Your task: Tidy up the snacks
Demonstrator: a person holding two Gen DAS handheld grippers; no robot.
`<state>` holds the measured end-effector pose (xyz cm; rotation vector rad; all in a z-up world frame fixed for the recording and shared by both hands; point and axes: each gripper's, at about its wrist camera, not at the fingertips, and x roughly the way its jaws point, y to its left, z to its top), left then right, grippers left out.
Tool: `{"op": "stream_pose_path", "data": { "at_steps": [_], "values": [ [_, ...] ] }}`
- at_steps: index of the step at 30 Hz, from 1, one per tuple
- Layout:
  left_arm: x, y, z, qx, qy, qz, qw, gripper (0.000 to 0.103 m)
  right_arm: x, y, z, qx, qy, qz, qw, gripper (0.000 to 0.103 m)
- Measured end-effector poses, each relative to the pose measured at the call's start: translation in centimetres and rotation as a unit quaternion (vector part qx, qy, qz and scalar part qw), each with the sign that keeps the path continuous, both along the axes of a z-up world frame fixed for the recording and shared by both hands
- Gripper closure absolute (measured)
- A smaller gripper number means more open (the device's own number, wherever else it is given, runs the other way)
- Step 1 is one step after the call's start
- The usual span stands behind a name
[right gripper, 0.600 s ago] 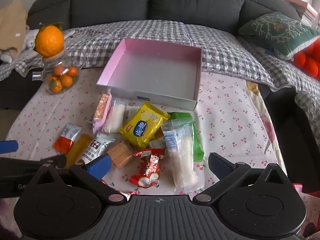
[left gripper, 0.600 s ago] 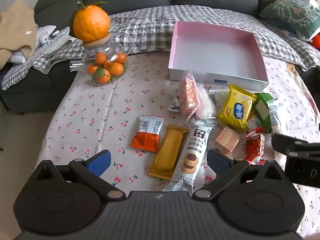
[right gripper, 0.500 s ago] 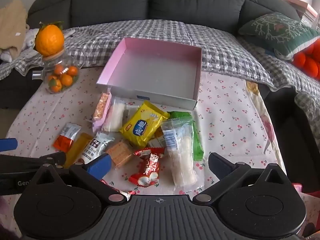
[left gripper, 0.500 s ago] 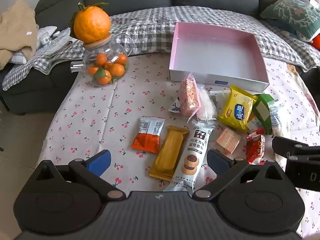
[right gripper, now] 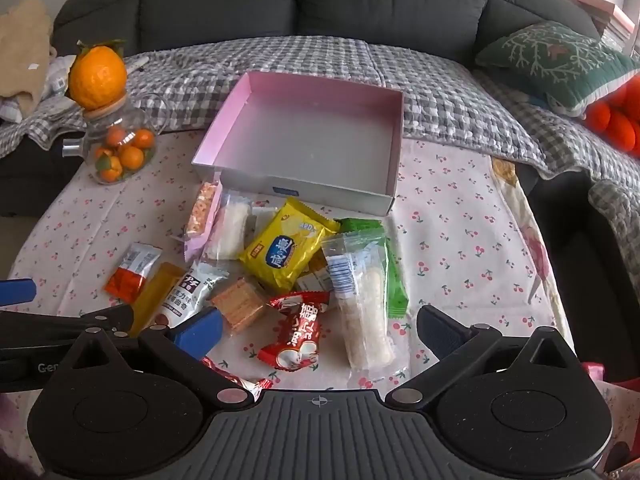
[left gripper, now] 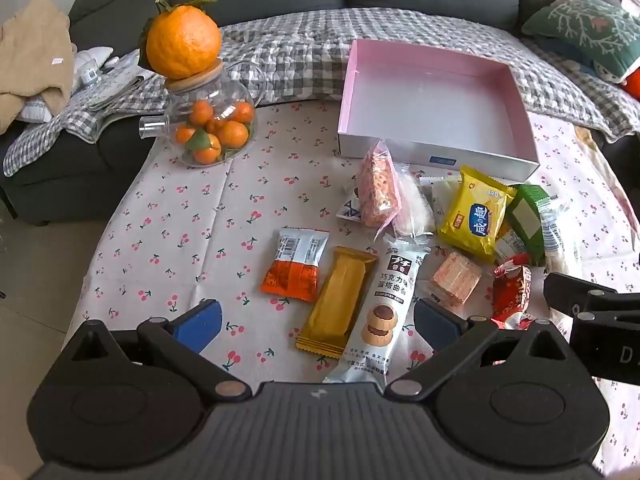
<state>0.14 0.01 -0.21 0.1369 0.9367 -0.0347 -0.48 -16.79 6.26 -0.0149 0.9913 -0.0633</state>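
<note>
While both tools hung above the cherry-print bench (left gripper: 192,216), neither one held anything. The left hand-held gripper (left gripper: 318,322) stood spread to its full width, its blue pads well apart and clear of every packet; between them, lower on the bench, lay the gold bar packet (left gripper: 338,300) and the long white cookie packet (left gripper: 384,304), side by side and untouched. An orange-and-silver sachet (left gripper: 298,264) lay just left of the gold bar.

The right hand-held gripper (right gripper: 318,330) was likewise wide open and empty. Below its gap lay the red-and-white candy packet (right gripper: 298,336) and the clear packet of pale rice sticks (right gripper: 362,300), neither pressed by a pad. A second red wrapper (right gripper: 236,378) peeped out at the edge of that gripper's body, mostly hidden.

Farther up sat the rest of the heap: the yellow biscuit packet (right gripper: 286,250), a green packet (right gripper: 388,268) partly under the clear one, a small square wafer packet (right gripper: 240,308), and a pink-edged bag of puffed snack (right gripper: 200,216) leaning beside a white one. The pink box (right gripper: 396,152) stood just behind the heap with nothing inside it. To the far left a glass jar (left gripper: 210,128) of small oranges carried one large orange (left gripper: 182,42) on its lid.
</note>
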Motion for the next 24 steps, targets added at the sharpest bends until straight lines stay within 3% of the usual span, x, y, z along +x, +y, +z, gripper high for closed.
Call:
{"op": "stream_pose_path", "data": {
  "at_steps": [24],
  "values": [
    [-0.16,-0.24,-0.06,-0.002,0.001,-0.002,1.0000,0.001,-0.03,-0.17,-0.30,0.004,0.004,-0.007,1.000,0.000]
  ]
}}
